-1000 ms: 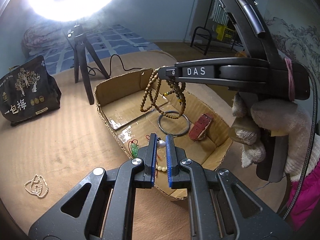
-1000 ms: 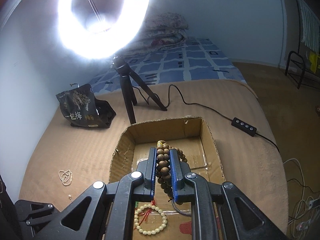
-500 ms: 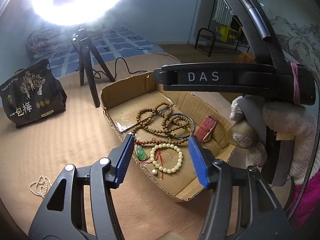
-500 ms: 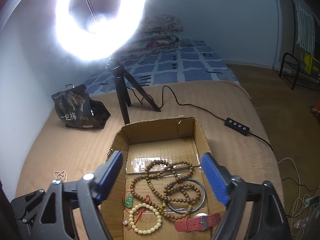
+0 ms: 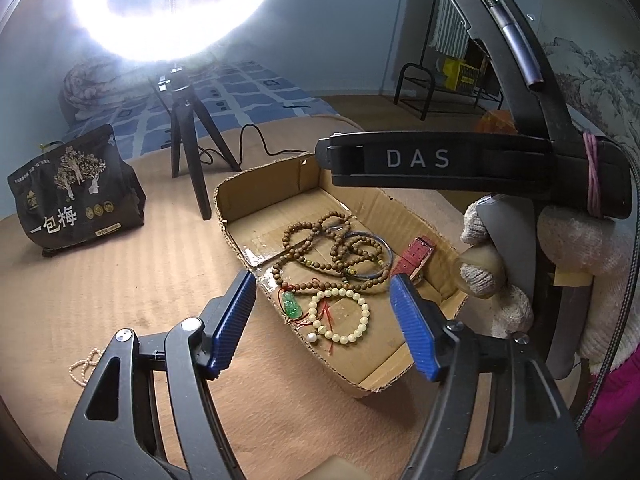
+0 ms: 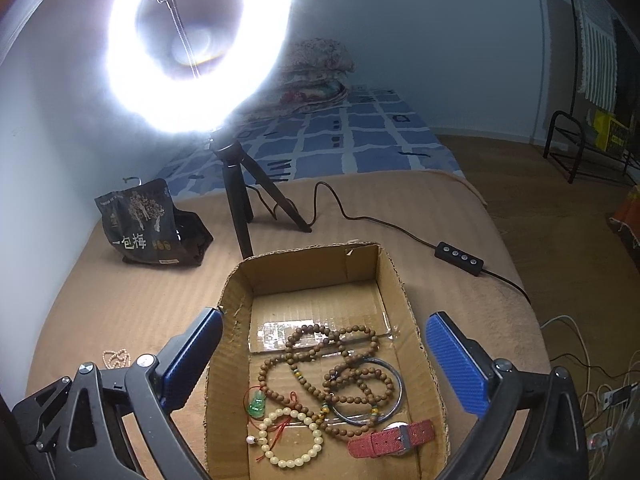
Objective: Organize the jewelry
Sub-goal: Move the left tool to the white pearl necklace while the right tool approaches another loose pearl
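Note:
An open cardboard box [image 5: 256, 188] [image 6: 304, 272] sits on the tan cloth. In it lie a long brown wooden bead necklace [image 5: 304, 236] [image 6: 276, 364], a cream bead bracelet [image 5: 360, 320] [image 6: 316, 440], a green pendant [image 5: 292, 304] [image 6: 257, 402], a dark bangle [image 5: 386, 256] [image 6: 396, 392] and a red watch strap [image 5: 416, 250] [image 6: 392, 438]. My left gripper [image 5: 322, 292] hovers over the box's near end, jaws opening, nothing between them. My right gripper [image 6: 324, 320] hangs above the box, jaws opening wide and empty. A pearl strand [image 5: 82, 368] [image 6: 116, 358] lies outside on the cloth.
A ring light on a black tripod [image 5: 188, 168] [image 6: 240, 208] stands behind the box. A black snack bag [image 5: 76, 192] [image 6: 148, 224] is at the back left. The light's cable and controller [image 6: 459, 259] run right. A gloved hand [image 5: 568, 236] holds the right gripper.
Both grippers went from shut to open. The brown necklace dropped from the right gripper into the box, and the cream bracelet left the left gripper and now lies in the box.

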{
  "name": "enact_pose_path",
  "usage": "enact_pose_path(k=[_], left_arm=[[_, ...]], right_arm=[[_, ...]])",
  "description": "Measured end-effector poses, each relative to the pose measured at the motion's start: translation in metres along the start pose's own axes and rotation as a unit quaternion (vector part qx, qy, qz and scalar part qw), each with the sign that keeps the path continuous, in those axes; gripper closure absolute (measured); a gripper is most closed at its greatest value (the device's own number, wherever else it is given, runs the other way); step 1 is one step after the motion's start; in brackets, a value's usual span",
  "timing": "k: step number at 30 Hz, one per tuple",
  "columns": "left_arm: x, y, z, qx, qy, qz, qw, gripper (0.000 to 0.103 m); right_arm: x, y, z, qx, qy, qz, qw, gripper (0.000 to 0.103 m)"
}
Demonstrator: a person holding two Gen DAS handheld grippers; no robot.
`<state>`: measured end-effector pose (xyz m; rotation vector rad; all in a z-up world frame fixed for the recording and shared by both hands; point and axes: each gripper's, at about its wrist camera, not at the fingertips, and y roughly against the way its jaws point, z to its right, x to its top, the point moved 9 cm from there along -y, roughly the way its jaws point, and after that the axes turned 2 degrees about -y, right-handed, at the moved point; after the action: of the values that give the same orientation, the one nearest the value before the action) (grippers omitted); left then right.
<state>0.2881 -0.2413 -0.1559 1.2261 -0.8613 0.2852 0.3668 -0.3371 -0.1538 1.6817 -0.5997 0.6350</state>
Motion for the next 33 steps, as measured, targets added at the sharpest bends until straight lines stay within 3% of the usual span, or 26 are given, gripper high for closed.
enact_pose_path(k=[21, 33], left_arm=[[-0.008, 0.071, -0.037, 0.019, 0.012, 0.039, 0.9990, 0.031], [-0.023, 0.101, -0.088, 0.047, 0.024, 0.048, 0.9975, 0.031]], right_arm=[[0.001, 0.054, -0.046, -0.001, 0.003, 0.030, 1.000, 0.000], [-0.012, 0.078, -0.077, 0.004, 0.006, 0.041, 0.999, 0.000]])
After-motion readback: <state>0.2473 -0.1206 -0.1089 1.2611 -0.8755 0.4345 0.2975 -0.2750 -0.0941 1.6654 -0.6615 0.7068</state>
